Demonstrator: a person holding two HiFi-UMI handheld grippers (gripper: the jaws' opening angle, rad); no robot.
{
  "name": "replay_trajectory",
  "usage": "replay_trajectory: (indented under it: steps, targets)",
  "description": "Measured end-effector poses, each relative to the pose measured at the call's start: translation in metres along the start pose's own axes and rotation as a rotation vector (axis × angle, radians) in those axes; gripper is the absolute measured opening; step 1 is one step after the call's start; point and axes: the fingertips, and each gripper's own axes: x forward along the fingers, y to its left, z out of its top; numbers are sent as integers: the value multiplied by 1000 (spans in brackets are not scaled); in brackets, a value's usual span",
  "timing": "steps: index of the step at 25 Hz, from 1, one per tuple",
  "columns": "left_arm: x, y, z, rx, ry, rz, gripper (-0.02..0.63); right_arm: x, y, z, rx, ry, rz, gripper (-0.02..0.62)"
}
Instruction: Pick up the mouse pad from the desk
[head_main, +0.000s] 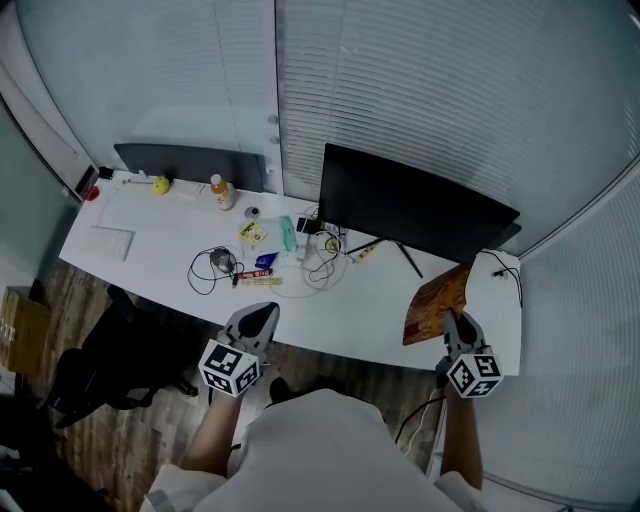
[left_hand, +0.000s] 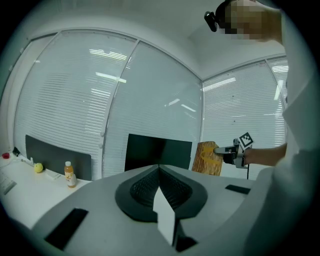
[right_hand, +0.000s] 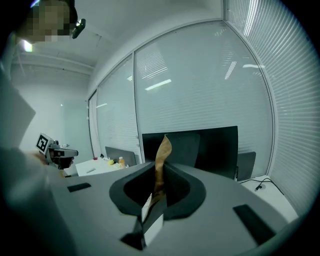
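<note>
The right gripper (head_main: 458, 322) is clamped on one edge of the brown patterned mouse pad (head_main: 437, 303). The pad stands on edge, raised over the right end of the white tabletop (head_main: 150, 260), just in front of the dark monitor (head_main: 410, 205). The left gripper (head_main: 258, 318) hangs at the tabletop's front edge, well apart from the pad, with its jaws together and nothing between them.

No lettering, label or number is legible anywhere.

Dim bluish cast, ceiling-light glare on glass walls, strong fisheye bending, dark vignetted corners
</note>
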Motion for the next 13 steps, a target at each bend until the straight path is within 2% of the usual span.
replay_trajectory:
  steps: [13]
  targets:
    - [2,4,1,-6,-13,-3,17,0,4,7,5,-17,4,51]
